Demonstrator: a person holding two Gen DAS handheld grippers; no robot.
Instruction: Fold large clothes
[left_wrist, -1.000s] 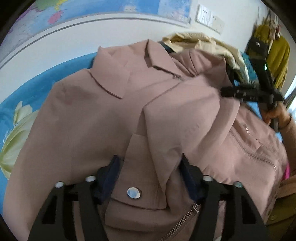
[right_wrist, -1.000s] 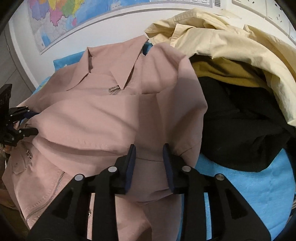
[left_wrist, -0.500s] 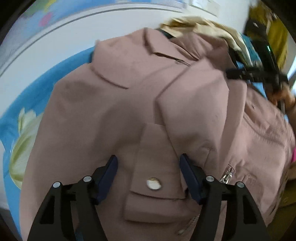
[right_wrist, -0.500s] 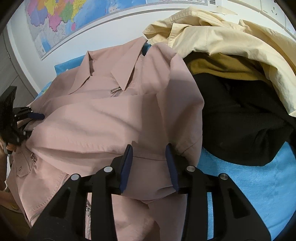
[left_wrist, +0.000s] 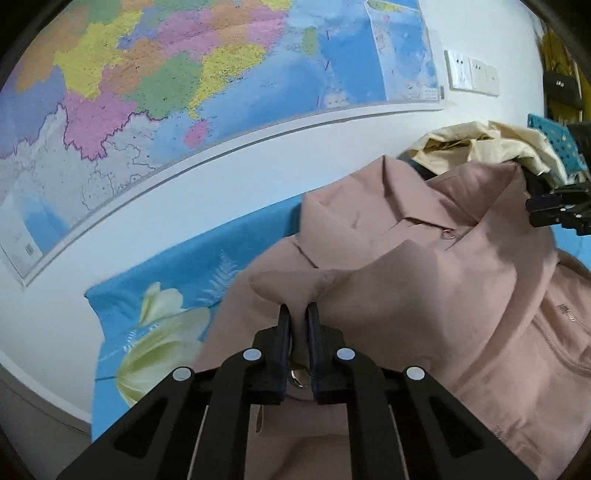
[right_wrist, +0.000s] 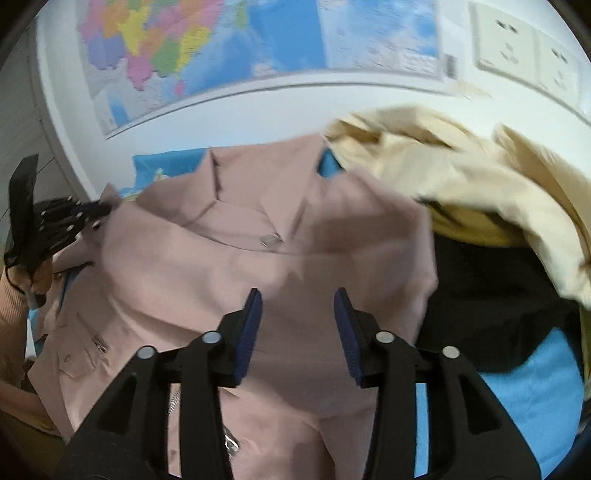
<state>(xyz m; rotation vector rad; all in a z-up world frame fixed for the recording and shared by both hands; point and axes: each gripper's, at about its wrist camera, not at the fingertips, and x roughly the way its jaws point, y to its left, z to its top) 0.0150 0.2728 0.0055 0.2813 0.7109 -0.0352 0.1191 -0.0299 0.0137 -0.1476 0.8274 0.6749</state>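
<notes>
Left gripper (left_wrist: 298, 314), bottom centre of frame: jaws pinched on a raised fold of the pink jacket (left_wrist: 424, 295), metal snap (left_wrist: 300, 374) visible just below the pads. Jacket fills lower right, collar toward centre right, lying on a blue floral sheet (left_wrist: 166, 295). Wall map (left_wrist: 184, 74) occupies the upper left; right gripper (left_wrist: 554, 210) at right edge, state unclear.

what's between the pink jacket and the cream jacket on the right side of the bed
In the right wrist view, a black garment and an olive-yellow one lie between the pink jacket and the cream jacket, partly under the cream one.
</notes>
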